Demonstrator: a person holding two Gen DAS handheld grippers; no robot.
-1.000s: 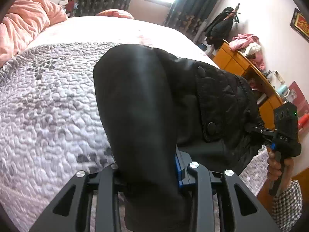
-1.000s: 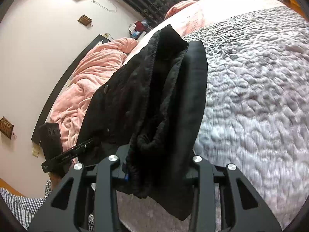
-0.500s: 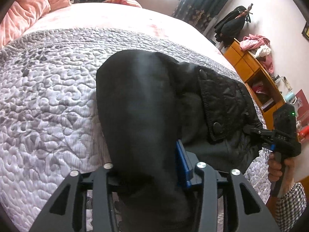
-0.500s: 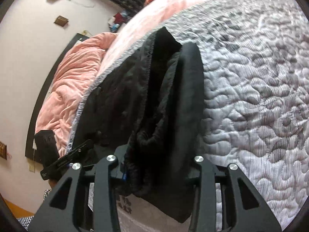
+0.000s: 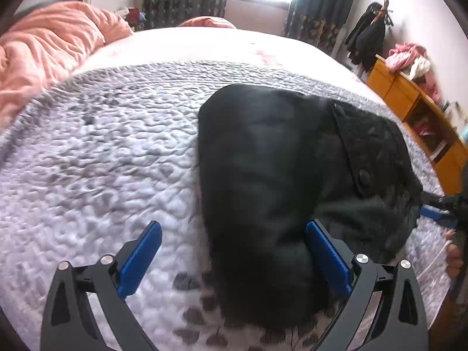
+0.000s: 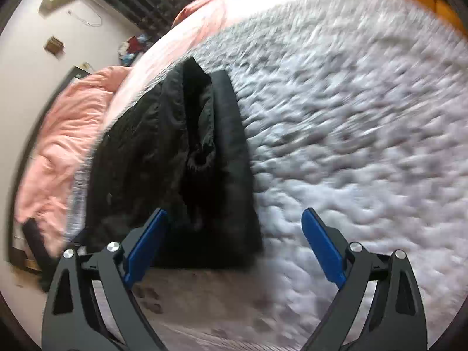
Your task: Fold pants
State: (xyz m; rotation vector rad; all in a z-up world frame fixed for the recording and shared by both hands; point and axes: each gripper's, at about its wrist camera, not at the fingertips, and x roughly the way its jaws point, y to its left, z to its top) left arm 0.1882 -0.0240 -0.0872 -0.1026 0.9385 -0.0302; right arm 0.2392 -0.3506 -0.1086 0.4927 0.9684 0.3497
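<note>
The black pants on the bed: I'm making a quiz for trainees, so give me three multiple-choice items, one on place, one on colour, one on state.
1. The black pants lie on:
A. a grey quilted bedspread
B. the orange cabinet
C. the floor

2. The gripper pads are:
A. red
B. blue
C. green

3. The left gripper and right gripper are:
A. both shut on cloth
B. one open, one shut
C. both open

Answers: 1 A, the grey quilted bedspread shows around the pants. 2 B, blue pads show in both views. 3 C, each pair of fingers stands wide apart, clamping nothing.
</note>
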